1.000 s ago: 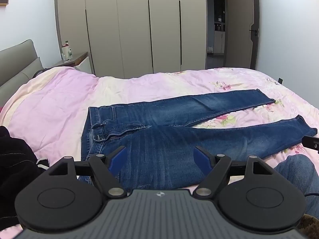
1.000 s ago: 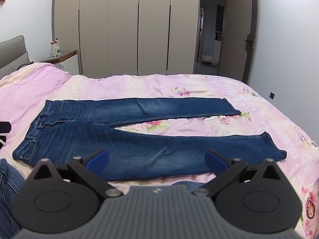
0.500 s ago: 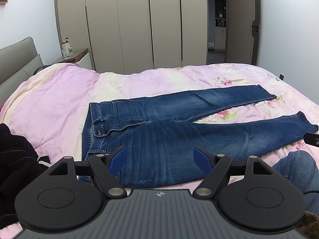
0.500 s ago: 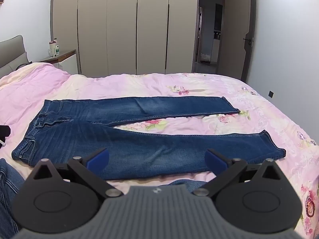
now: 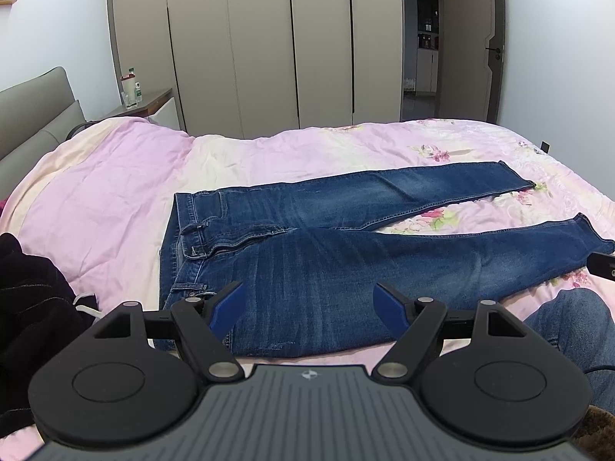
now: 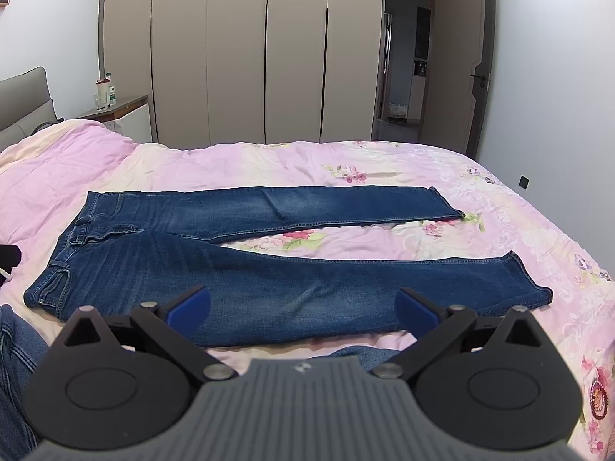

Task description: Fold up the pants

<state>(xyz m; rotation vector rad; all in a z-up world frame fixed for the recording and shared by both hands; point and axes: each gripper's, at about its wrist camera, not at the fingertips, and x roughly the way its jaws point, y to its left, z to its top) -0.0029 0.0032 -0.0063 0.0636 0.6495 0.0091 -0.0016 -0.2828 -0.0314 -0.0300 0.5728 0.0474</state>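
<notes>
Both views have risen slightly; left gripper [image 5: 308, 304] and right gripper [image 6: 302, 306] fingers spread, empty, above jeans [image 6: 269, 269].

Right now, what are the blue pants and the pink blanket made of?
The pants look like denim: faded blue, matte, with stitched seams and a metal-looking button. The blanket seems soft woven cloth, perhaps cotton: matte, wrinkled, with printed flowers.

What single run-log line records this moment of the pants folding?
stage: before first fold | jeans: flat on pink duvet, legs spread in a V | left tool: open, empty | right tool: open, empty
</notes>
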